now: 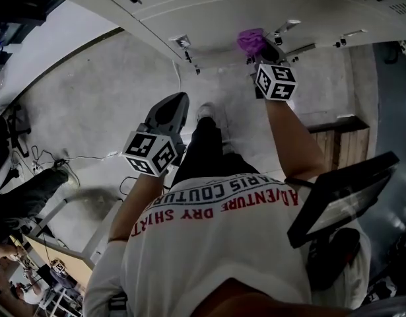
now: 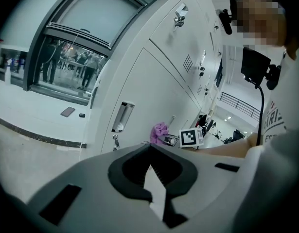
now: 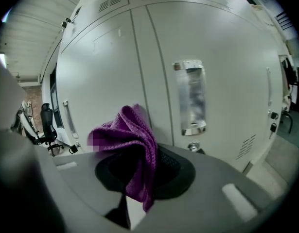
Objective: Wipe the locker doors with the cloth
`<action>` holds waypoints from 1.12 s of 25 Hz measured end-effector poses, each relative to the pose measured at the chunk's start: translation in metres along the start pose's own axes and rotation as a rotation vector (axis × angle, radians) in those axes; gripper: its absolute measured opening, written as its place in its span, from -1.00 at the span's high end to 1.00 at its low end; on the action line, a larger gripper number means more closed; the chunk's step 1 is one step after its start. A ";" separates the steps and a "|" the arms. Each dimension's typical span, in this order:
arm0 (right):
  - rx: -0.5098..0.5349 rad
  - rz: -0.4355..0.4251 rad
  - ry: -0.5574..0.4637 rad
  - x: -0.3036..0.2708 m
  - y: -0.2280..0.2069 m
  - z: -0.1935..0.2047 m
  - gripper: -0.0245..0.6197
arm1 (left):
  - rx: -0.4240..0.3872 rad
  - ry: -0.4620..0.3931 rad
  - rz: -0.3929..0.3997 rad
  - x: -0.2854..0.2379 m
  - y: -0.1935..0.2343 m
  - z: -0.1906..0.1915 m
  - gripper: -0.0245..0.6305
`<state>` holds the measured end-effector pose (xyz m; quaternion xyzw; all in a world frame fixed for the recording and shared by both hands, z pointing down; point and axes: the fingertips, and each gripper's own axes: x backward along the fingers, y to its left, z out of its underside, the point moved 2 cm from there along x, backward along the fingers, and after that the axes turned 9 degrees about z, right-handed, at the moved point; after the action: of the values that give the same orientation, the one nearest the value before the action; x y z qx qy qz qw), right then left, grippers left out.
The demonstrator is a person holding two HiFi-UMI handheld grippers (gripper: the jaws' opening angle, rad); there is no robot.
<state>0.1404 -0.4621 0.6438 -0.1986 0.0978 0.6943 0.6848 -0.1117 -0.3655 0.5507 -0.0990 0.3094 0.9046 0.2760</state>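
A crumpled purple cloth sticks out of my right gripper, which is shut on it. In the head view that gripper holds the cloth up by the white locker doors, close to the bottom of one door. Straight ahead in the right gripper view is a door with a recessed metal handle. My left gripper hangs lower and further left, shut on nothing, away from the lockers. Its own view takes in the locker row and the cloth from the side.
A wooden crate stands on the floor at the right by the lockers. Cables trail over the grey floor at the left. A black screen on an arm juts from the person's chest. An office chair stands beyond the lockers.
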 end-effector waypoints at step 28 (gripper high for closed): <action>0.065 -0.386 0.092 0.013 0.196 0.082 0.71 | -0.013 -0.019 -0.028 0.006 0.029 0.029 0.92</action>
<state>-0.0654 -0.4252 0.6853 -0.2231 0.1115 0.5367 0.8061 -0.1330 -0.3639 0.5863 -0.0963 0.2997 0.9035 0.2908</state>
